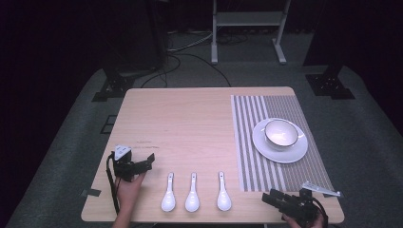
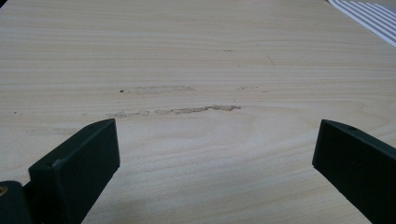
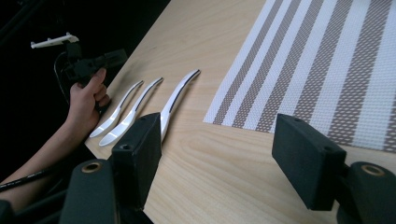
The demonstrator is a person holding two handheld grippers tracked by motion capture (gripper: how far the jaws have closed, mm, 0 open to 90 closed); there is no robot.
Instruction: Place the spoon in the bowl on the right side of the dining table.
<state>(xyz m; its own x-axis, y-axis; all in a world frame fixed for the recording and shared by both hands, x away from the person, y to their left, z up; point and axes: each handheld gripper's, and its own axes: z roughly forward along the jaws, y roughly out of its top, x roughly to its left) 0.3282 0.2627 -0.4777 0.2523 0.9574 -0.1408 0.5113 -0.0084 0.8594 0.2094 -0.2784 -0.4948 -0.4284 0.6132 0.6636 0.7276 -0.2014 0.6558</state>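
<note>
Three white spoons lie side by side near the table's front edge: the left spoon [image 1: 168, 192], the middle spoon [image 1: 192, 192] and the right spoon [image 1: 224, 191]. My left gripper [image 1: 148, 162] rests on the wood just left of them, held by a hand, open with nothing between its fingers [image 2: 215, 137]. My right gripper [image 1: 268, 199] sits at the front right corner, pointing left toward the spoons, open and holding nothing [image 3: 217, 140]. In the right gripper view the spoons [image 3: 180, 93] lie ahead to the left, with the left gripper [image 3: 112, 57] beyond them.
A striped placemat [image 1: 256, 175] covers the table's right side. It carries a white plate [image 1: 266, 151] with a white bowl [image 1: 281, 133] on it. Bare wood [image 1: 190, 123] spans the left and middle. Stands and cables sit on the dark floor behind.
</note>
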